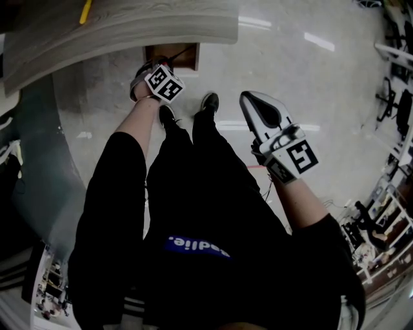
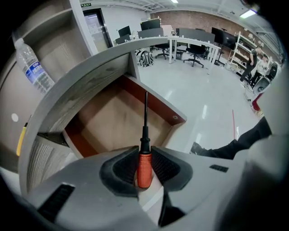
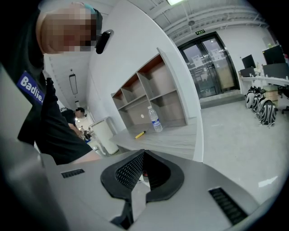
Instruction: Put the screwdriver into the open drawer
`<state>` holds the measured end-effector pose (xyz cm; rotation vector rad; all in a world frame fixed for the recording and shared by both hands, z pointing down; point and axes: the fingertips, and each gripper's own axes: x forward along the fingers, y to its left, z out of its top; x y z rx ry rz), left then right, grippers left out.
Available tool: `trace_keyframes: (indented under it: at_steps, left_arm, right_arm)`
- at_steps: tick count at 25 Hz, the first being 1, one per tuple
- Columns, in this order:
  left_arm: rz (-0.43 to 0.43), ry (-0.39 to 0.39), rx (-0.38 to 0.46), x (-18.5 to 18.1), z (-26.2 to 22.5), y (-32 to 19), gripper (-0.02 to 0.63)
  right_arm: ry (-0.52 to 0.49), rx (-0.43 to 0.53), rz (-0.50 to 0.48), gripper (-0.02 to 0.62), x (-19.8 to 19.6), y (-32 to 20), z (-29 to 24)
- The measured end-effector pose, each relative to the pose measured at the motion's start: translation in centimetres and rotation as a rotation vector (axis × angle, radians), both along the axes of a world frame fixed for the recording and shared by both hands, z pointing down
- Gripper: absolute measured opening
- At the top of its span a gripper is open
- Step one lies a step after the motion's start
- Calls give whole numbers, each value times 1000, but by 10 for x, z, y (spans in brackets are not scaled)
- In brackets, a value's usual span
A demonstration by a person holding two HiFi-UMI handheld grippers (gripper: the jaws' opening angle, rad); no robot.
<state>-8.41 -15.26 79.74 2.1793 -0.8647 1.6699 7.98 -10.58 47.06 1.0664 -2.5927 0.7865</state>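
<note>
My left gripper (image 2: 144,155) is shut on the orange handle of the screwdriver (image 2: 144,168). Its black shaft points ahead over the wooden bottom of the open drawer (image 2: 108,122), which juts out from under the grey counter. In the head view the left gripper (image 1: 143,82) hangs steeply down just in front of the drawer (image 1: 173,55). My right gripper (image 1: 253,103) stays to the right above the floor, away from the drawer. In its own view the right gripper (image 3: 143,155) has its pads together at the tips with nothing between them.
The curved grey counter (image 1: 129,26) overhangs the drawer; a yellow marker (image 1: 85,11) and a water bottle (image 2: 31,67) lie on it near open shelves (image 3: 149,97). The person's legs and shoes (image 1: 210,102) stand on the shiny floor. Office desks and chairs (image 2: 189,47) stand far off.
</note>
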Motion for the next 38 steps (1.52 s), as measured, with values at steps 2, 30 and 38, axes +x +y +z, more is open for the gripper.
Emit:
trace_keyframes:
  at_steps: [2,30,38]
  left_arm:
    - [3,-13,-9,-2,5,0,84]
    - [5,-106,-73,-6,41,-8,87]
    - [-8,-68,-107,2,41,-12,131]
  right_arm:
    - [3,4,4,28,1,0,0]
    - [33,-28,37,28,8,2,9]
    - [52,-10,63,28,11,-1,4]
